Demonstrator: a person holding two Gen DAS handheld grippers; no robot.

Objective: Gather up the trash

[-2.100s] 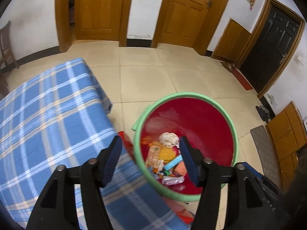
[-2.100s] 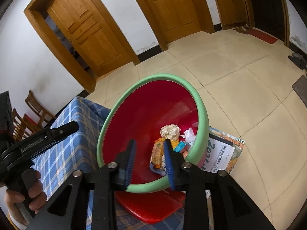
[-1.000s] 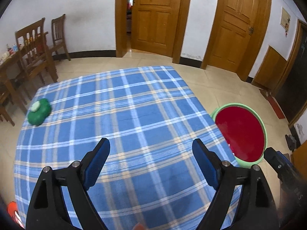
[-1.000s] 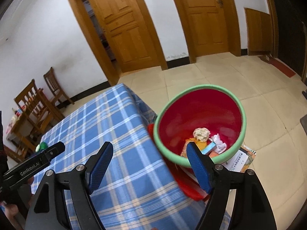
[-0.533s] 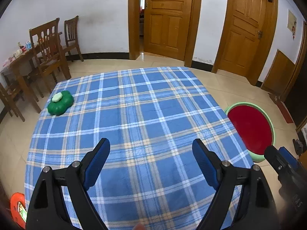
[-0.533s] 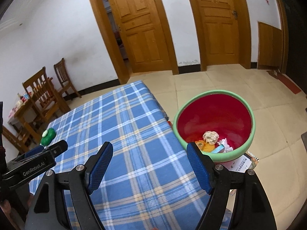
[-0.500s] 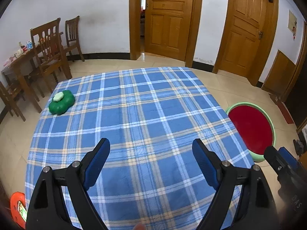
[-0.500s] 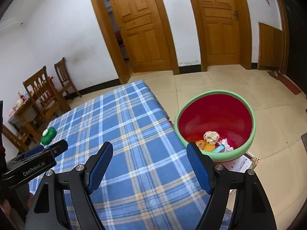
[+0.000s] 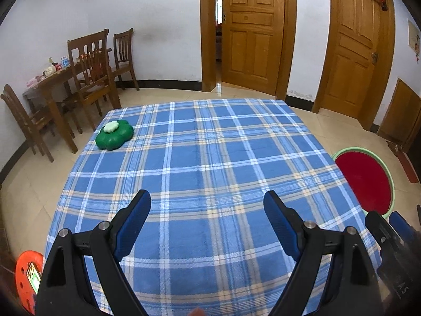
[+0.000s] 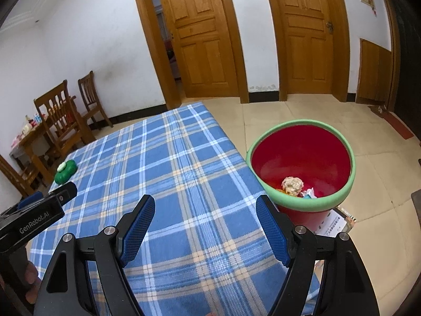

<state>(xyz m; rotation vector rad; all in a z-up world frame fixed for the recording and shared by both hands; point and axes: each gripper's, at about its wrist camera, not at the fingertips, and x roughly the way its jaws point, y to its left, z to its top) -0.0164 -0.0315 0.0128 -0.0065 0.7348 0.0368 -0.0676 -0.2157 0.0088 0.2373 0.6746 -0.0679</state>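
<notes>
Left wrist view: the left tool (image 9: 206, 208) hangs wide and empty over the plaid worktop (image 9: 210, 158). The right tool (image 10: 205, 212) gapes empty too, beside the red bin (image 10: 302, 158) of trash.

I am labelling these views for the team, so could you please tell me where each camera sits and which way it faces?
Left wrist: on the left claw, angled down across the checked tablecloth toward the doors; its open fingers show, the right claw's tip at the right edge.
Right wrist: on the right claw, facing the table corner and the red bin; open fingers show, left claw at left.
Shared: tablecloth, bin, green clover-shaped object.
</notes>
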